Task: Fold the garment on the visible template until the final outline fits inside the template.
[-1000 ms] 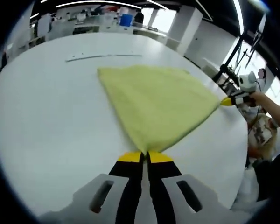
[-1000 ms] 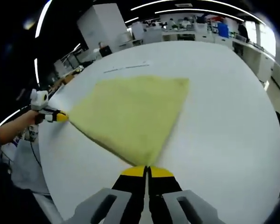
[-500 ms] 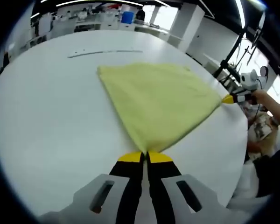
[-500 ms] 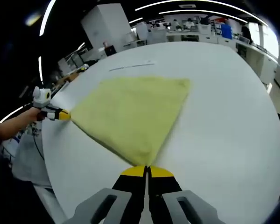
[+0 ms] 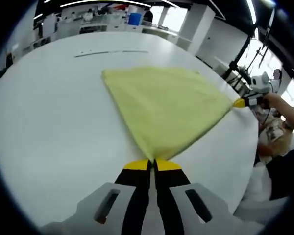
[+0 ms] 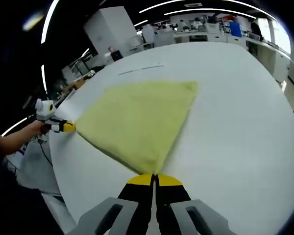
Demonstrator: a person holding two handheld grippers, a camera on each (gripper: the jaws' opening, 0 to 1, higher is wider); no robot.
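Two grippers, left gripper (image 5: 153, 161) and right gripper (image 6: 154, 177), each clamp a near corner of the yellow garment (image 5: 161, 105), stretching it taut over the white desk (image 5: 49, 122), likely ready for folding.

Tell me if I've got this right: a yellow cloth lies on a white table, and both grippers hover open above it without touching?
Not quite. Both grippers are shut on corners of the yellow cloth: the left gripper in the left gripper view, the right gripper in the right gripper view. The cloth does lie on the white table.
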